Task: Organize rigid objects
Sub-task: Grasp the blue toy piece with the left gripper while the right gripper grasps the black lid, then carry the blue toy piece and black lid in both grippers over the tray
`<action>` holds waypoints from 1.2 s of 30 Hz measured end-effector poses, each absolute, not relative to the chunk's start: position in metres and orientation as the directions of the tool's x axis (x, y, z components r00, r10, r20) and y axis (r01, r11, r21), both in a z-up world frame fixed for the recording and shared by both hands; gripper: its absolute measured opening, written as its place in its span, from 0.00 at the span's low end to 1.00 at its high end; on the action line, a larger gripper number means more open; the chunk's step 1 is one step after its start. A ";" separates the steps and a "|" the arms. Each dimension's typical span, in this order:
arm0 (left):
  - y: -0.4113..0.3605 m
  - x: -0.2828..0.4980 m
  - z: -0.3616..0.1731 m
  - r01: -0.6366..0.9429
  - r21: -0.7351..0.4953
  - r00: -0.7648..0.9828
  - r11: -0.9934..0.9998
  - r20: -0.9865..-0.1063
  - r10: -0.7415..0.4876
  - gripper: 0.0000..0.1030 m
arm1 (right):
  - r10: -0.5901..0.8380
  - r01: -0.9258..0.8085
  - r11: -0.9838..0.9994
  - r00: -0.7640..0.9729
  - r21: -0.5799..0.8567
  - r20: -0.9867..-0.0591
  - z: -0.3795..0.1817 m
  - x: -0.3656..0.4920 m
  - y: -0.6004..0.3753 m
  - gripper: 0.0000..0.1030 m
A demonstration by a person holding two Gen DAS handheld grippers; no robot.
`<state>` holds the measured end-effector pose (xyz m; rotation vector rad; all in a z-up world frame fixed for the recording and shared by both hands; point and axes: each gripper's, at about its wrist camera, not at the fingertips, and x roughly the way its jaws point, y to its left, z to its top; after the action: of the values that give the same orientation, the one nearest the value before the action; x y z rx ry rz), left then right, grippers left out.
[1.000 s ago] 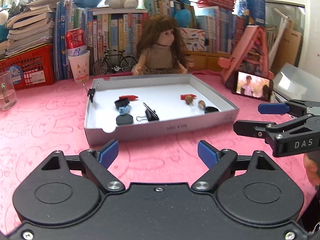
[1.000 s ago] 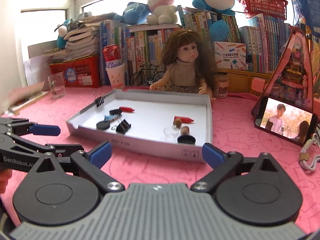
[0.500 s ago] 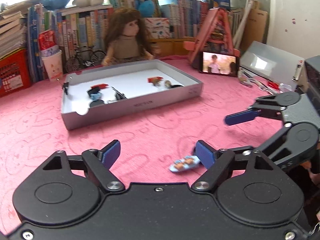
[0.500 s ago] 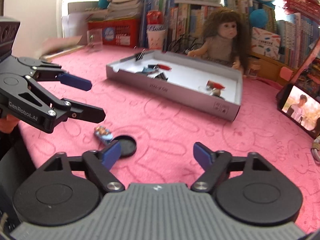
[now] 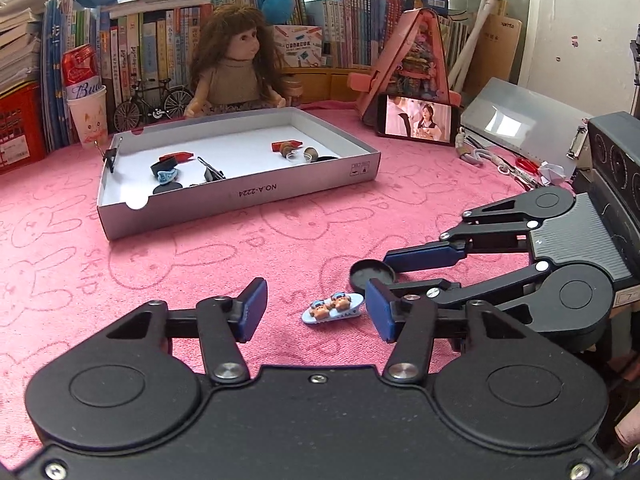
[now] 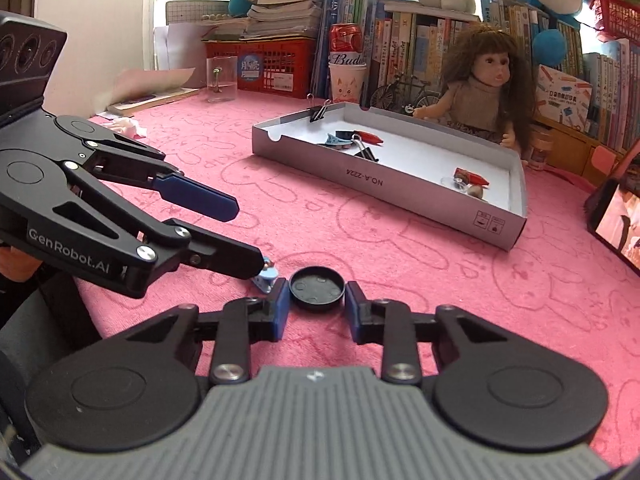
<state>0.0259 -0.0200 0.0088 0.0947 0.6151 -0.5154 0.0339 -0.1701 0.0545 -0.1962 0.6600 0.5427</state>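
Note:
A small blue hair clip with two bear figures point(image 5: 333, 306) lies on the pink cloth, between the open fingers of my left gripper point(image 5: 318, 314). It peeks out in the right wrist view point(image 6: 266, 279). A black round lid point(image 6: 317, 288) lies just right of it point(image 5: 372, 274). My right gripper point(image 6: 316, 314) straddles the lid, its blue pads close to each side; the jaws look open around it. A grey tray point(image 5: 248, 192) farther back holds binder clips, red pieces and other small items.
A doll point(image 5: 236, 68), a paper cup with a can point(image 5: 86, 100), a toy bicycle, books and plush toys line the back. A phone point(image 5: 418, 120) leans on a pink stand at the right. A glass point(image 6: 221, 79) and red basket stand at the far left.
Both grippers have pulled back from the tray and dropped toward the near cloth. The left now brackets the hair clip; the right has narrowed around the black lid.

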 end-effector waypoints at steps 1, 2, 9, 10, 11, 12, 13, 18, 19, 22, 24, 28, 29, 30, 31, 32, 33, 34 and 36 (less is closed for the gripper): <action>-0.021 0.026 0.008 0.485 -0.066 0.695 0.872 -0.577 -0.430 0.51 | 0.410 -0.526 0.850 0.661 0.000 -0.629 0.054 0.034 -0.172 0.35; -0.021 0.026 0.007 0.479 -0.067 0.695 0.875 -0.580 -0.425 0.51 | 0.401 -0.513 0.858 0.668 0.001 -0.627 0.055 0.033 -0.174 0.35; -0.032 0.017 0.003 0.453 -0.055 0.722 0.890 -0.562 -0.402 0.49 | 0.345 -0.415 0.909 0.710 0.031 -0.614 0.054 0.030 -0.192 0.35; -0.034 0.016 0.001 0.452 -0.054 0.722 0.891 -0.564 -0.400 0.49 | 0.341 -0.406 0.913 0.714 0.035 -0.612 0.053 0.029 -0.193 0.35; -0.036 0.015 0.000 0.448 -0.052 0.722 0.892 -0.567 -0.396 0.48 | 0.335 -0.396 0.918 0.721 0.037 -0.607 0.052 0.028 -0.194 0.35; -0.037 0.016 -0.001 0.442 -0.049 0.724 0.896 -0.570 -0.388 0.47 | 0.324 -0.382 0.924 0.732 0.033 -0.599 0.052 0.028 -0.194 0.39; -0.039 0.015 -0.003 0.432 -0.045 0.728 0.901 -0.573 -0.377 0.47 | 0.308 -0.365 0.931 0.747 0.024 -0.589 0.051 0.027 -0.194 0.41; -0.044 0.012 -0.006 0.368 -0.059 0.750 0.928 -0.571 -0.334 0.46 | 0.296 -0.337 0.941 0.766 0.036 -0.571 0.047 0.028 -0.193 0.55; -0.045 0.012 -0.008 0.363 -0.052 0.753 0.930 -0.572 -0.326 0.46 | 0.286 -0.333 0.943 0.770 0.023 -0.570 0.046 0.028 -0.192 0.55; -0.050 0.011 -0.010 0.350 -0.025 0.766 0.937 -0.567 -0.301 0.44 | 0.260 -0.318 0.948 0.787 -0.008 -0.559 0.043 0.025 -0.187 0.55; -0.052 0.010 -0.011 0.341 -0.016 0.773 0.940 -0.565 -0.290 0.40 | 0.251 -0.304 0.953 0.794 -0.003 -0.554 0.042 0.023 -0.186 0.48; -0.052 0.009 -0.011 0.319 -0.027 0.785 0.947 -0.552 -0.280 0.33 | 0.253 -0.294 0.956 0.800 0.012 -0.544 0.042 0.021 -0.184 0.36; -0.051 0.009 -0.010 0.312 -0.031 0.790 0.950 -0.548 -0.277 0.33 | 0.255 -0.294 0.956 0.801 0.015 -0.542 0.042 0.020 -0.184 0.36; -0.051 0.009 -0.009 0.309 -0.029 0.794 0.951 -0.543 -0.275 0.33 | 0.257 -0.295 0.955 0.803 0.017 -0.538 0.043 0.019 -0.184 0.36; -0.050 0.009 -0.008 0.309 -0.028 0.796 0.951 -0.539 -0.275 0.33 | 0.260 -0.296 0.955 0.804 0.019 -0.535 0.044 0.019 -0.185 0.36; -0.049 0.010 -0.007 0.308 -0.030 0.798 0.951 -0.536 -0.275 0.33 | 0.259 -0.296 0.955 0.804 0.018 -0.535 0.045 0.019 -0.185 0.36; -0.049 0.010 -0.006 0.306 -0.032 0.799 0.952 -0.534 -0.275 0.33 | 0.258 -0.295 0.955 0.806 0.016 -0.533 0.045 0.018 -0.185 0.36; -0.048 0.011 -0.005 0.306 -0.033 0.801 0.951 -0.532 -0.276 0.33 | 0.256 -0.293 0.956 0.807 0.016 -0.531 0.046 0.019 -0.185 0.36; -0.047 0.013 -0.003 0.302 -0.031 0.805 0.953 -0.527 -0.272 0.33 | 0.254 -0.286 0.958 0.809 0.024 -0.531 0.047 0.021 -0.186 0.36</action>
<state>0.0130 -0.0472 -0.0033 0.0550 0.5556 -0.3072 0.0207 -0.1860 0.0471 -0.0581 0.5590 0.2889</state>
